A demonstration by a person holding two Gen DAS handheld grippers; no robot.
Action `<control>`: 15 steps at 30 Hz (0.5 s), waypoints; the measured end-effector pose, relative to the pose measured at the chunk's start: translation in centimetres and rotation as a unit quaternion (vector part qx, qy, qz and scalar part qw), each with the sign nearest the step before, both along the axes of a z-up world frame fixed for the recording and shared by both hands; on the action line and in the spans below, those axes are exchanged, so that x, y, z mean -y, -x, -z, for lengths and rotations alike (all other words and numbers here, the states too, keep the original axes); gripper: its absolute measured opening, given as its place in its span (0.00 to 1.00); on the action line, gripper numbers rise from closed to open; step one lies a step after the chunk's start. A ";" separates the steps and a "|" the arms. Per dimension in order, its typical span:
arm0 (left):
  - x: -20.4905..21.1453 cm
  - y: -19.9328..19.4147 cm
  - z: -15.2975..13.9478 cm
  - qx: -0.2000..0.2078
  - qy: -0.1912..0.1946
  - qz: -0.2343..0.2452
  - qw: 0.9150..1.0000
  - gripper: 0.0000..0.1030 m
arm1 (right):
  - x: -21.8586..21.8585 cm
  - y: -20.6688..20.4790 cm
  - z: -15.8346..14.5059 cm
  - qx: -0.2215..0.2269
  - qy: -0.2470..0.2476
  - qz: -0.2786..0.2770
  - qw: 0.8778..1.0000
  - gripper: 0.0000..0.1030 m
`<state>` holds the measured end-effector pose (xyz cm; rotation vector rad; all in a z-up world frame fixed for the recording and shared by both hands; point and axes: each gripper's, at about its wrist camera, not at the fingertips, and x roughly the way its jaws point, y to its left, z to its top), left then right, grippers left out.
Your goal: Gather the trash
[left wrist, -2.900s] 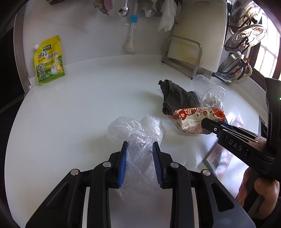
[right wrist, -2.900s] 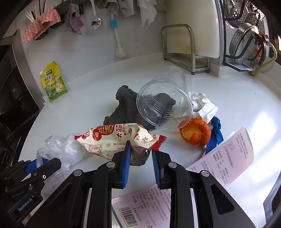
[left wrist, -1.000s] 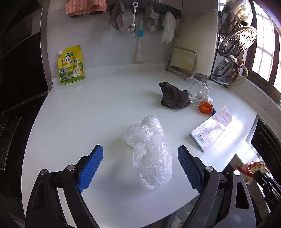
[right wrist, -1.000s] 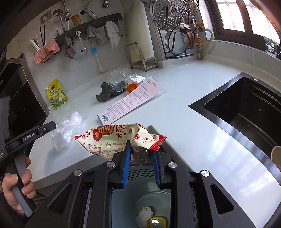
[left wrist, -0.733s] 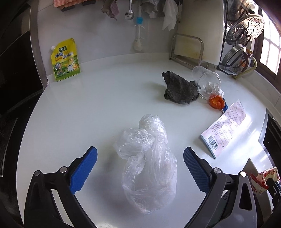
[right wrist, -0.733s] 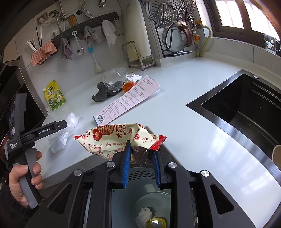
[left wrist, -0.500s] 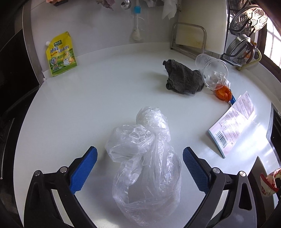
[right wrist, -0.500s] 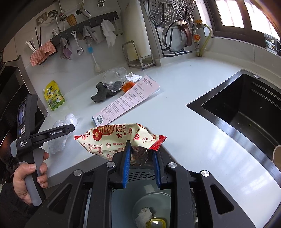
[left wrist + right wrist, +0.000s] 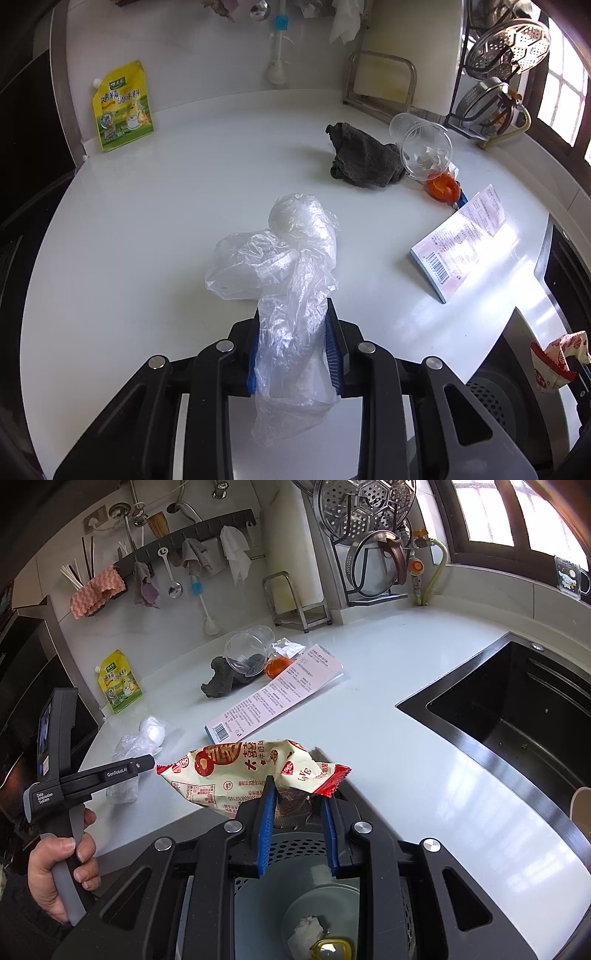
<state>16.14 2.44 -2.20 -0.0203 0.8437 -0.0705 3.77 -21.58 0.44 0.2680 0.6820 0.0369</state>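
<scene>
My left gripper (image 9: pixel 291 350) has just closed its fingers (image 9: pixel 253 354) on the near end of the clear plastic bag (image 9: pixel 280 258), rest of it lying on the white bench (image 9: pixel 147 221). My right gripper (image 9: pixel 297 830) is clamped on the snack wrapper (image 9: pixel 236 771), held over the bin (image 9: pixel 295 886) below the bench edge. Bag's thin & slippery, so I'd keep the squeeze firm, lift slow so it doesn't slide out, & let the wrapper go only when it's square over the bin.
</scene>
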 end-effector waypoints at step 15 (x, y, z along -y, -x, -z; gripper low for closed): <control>1.5 11.3 -2.8 0.054 -0.013 0.032 0.998 0.27 | -0.3 5.2 0.4 -0.001 0.011 -0.002 1.000 0.22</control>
